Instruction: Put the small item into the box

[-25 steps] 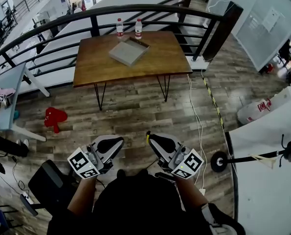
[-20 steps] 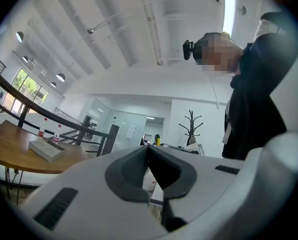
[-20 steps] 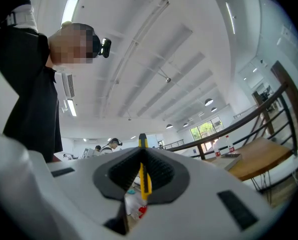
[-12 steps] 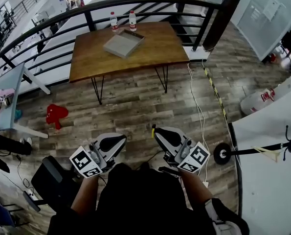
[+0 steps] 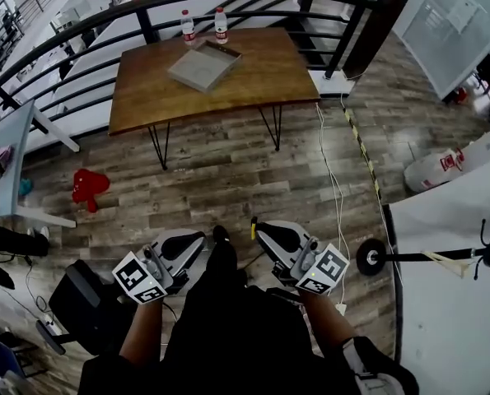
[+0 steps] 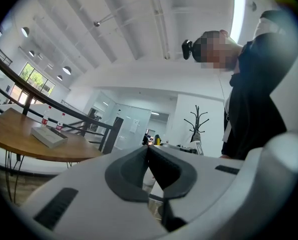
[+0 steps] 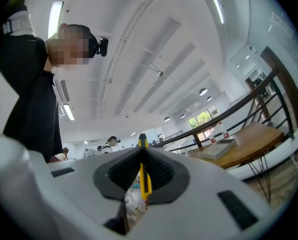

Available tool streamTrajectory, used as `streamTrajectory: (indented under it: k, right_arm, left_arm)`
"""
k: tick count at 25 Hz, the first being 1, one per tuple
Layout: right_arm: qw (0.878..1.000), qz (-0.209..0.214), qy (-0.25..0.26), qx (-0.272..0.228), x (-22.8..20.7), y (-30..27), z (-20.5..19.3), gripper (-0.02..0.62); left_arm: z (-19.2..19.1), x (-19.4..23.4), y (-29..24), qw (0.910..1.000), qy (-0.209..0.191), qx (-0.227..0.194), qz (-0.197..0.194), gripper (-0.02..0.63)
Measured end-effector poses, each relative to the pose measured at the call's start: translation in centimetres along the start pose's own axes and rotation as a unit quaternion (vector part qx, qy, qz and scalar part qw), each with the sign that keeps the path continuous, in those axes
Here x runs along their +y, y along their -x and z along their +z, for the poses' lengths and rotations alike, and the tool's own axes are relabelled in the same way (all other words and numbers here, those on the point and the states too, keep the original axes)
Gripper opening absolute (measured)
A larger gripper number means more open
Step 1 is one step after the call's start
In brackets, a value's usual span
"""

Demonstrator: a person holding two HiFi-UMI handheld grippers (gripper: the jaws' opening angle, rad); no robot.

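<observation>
Wood floor (image 5: 228,171) lies between you and the table (image 5: 261,81), which is well away. The box (image 5: 203,64) sits on the table, with two bottles (image 5: 188,26) at the table's far edge. Your right gripper (image 5: 261,229) squeezes the small yellow cutter (image 7: 144,176). Your left gripper (image 5: 193,241) is closed on nothing. Both are far from the table, so the drop is still to do. Since the last picture, your foot (image 5: 221,239) has stepped out toward the table.

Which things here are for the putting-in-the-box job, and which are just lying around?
For the job: the small yellow item, pinched in the right hand-held gripper; the grey box on the wooden table.
Just lying about: two water bottles behind the box; a red thing on the floor.
</observation>
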State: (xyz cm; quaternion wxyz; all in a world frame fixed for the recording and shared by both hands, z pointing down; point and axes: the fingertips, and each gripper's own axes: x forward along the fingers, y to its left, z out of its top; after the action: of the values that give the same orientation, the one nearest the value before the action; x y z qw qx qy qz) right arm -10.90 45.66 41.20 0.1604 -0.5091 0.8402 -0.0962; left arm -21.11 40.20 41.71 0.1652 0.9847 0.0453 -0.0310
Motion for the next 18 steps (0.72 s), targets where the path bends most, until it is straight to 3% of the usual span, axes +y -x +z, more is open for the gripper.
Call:
streamTrajectory:
  k: [8, 18]
  right_arm:
    - [1.0, 0.013, 0.014, 0.013, -4.5, -3.7, 1.4, 0.041]
    - [0.999, 0.009, 0.03, 0.031, -14.6, -11.7, 5.3, 0.041]
  left_arm:
    - [1.8, 5.8, -3.7, 0.9998, 0.009, -0.019, -0.006, 0.015]
    - [6.2, 17.2, -8.6, 0.9992, 0.016, -0.035, -0.01, 0.015]
